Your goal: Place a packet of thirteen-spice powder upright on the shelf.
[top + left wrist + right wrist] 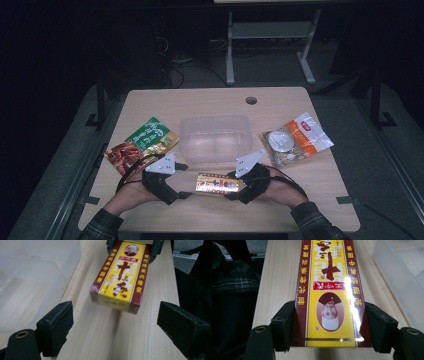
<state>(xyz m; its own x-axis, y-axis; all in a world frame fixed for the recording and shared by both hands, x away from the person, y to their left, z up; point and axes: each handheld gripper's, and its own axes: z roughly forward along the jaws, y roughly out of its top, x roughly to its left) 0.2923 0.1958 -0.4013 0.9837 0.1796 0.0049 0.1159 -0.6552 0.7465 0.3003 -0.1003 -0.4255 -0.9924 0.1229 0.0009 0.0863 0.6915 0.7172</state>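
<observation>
A yellow and dark red spice box with Chinese lettering hangs just above the near part of the table. My right gripper is shut on its right end; in the right gripper view the jaws press both long sides of the box. My left gripper stands open a little left of the box, touching nothing. In the left gripper view the box lies ahead between the spread fingers, its near end clear of them.
An empty clear plastic tub stands mid-table just behind the grippers. A green and red food pouch lies at the left, an orange and clear packet at the right. A cable hole is near the far edge.
</observation>
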